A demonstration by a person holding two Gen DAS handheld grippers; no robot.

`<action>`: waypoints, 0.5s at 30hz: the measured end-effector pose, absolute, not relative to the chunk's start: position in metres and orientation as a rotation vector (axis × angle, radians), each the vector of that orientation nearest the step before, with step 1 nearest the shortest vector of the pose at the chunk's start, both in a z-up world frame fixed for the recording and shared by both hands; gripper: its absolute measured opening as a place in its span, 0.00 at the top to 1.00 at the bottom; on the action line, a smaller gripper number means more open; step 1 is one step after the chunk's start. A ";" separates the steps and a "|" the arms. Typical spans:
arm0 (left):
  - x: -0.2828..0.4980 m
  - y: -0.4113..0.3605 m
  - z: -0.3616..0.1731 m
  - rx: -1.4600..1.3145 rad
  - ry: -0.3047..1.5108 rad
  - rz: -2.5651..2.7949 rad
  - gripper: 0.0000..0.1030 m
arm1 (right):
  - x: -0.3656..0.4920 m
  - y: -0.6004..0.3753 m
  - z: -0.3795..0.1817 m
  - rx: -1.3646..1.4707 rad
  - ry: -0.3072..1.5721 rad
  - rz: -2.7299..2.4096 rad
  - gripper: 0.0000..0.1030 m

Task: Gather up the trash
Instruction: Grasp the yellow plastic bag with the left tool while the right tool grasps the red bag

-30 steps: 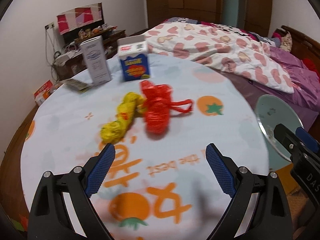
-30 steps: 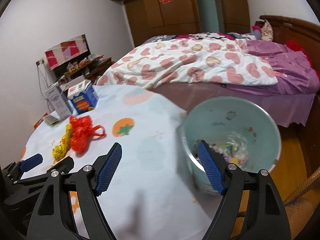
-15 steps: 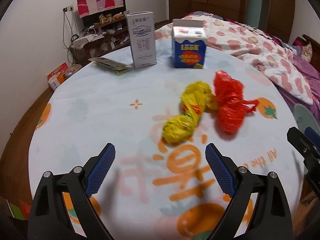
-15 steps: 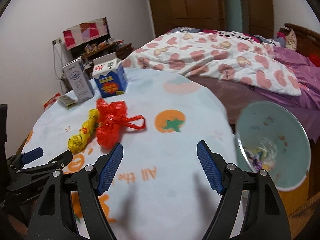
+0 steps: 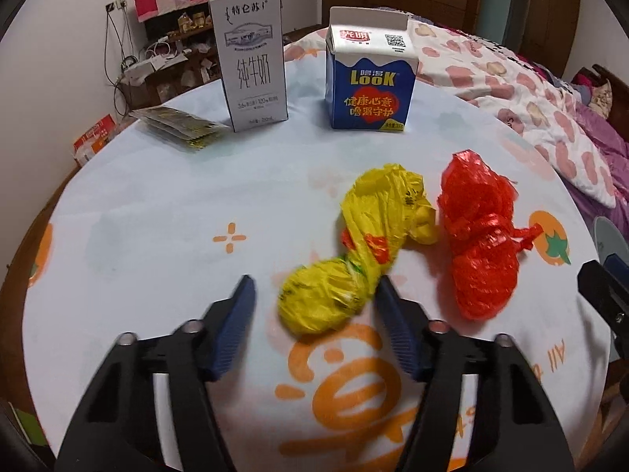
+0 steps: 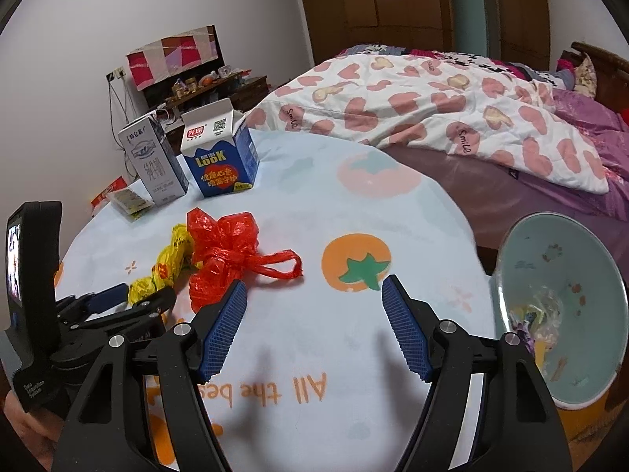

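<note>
A: Your light is even indoor light from overhead, fairly bright on the worktop [image 5: 157,236], dimmer toward the wardrobe [image 6: 393,0].

B: Shadows?

A: Soft ones. In your right view, two blurry finger shadows fall on the cloth just ahead of the fingers [image 6: 224,326].

B: Sharpness?

A: The left fingers [image 5: 236,322] are smeared by motion; the cartons [image 5: 369,78] read crisply. Both views bulge fisheye-style, with black corners.

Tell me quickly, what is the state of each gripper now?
Left gripper: just closing around the yellow bag, not yet clamped.
Right gripper: open, holding nothing.
</note>
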State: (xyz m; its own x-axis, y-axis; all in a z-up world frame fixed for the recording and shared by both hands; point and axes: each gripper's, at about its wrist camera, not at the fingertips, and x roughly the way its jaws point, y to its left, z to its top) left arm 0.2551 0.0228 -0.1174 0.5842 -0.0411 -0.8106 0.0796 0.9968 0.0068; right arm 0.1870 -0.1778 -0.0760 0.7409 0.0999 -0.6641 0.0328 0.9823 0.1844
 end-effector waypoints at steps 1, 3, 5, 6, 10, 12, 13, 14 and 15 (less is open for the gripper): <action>0.256 0.024 -0.117 0.040 0.936 -0.075 0.55 | 0.191 -0.176 -0.077 0.191 0.740 0.042 0.31; 0.257 0.027 -0.117 0.031 0.928 -0.089 0.59 | 0.197 -0.172 -0.079 0.197 0.746 0.052 0.31; 0.256 0.036 -0.114 0.006 0.917 -0.087 0.61 | 0.204 -0.165 -0.080 0.203 0.751 0.067 0.31; 0.254 0.042 -0.112 -0.003 0.907 -0.075 0.61 | 0.208 -0.161 -0.080 0.204 0.755 0.077 0.32; 0.248 0.059 -0.102 -0.028 0.881 -0.028 0.61 | 0.225 -0.144 -0.085 0.225 0.778 0.105 0.32; 0.243 0.067 -0.097 -0.026 0.865 0.003 0.61 | 0.234 -0.135 -0.089 0.230 0.797 0.113 0.33; 0.241 0.071 -0.095 -0.024 0.858 0.024 0.61 | 0.239 -0.130 -0.091 0.231 0.807 0.116 0.33; 0.240 0.075 -0.094 -0.025 0.856 0.034 0.61 | 0.242 -0.127 -0.093 0.229 0.814 0.118 0.35; 0.237 0.079 -0.093 -0.027 0.853 0.045 0.61 | 0.246 -0.122 -0.096 0.219 0.826 0.118 0.42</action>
State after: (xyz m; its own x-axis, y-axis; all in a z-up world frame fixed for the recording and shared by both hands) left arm 0.2373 0.0794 -0.0926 0.6568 0.0289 -0.7535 -0.0503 0.9987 -0.0055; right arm 0.2457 -0.1217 -0.0964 0.6728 0.1886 -0.7154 -0.0189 0.9710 0.2382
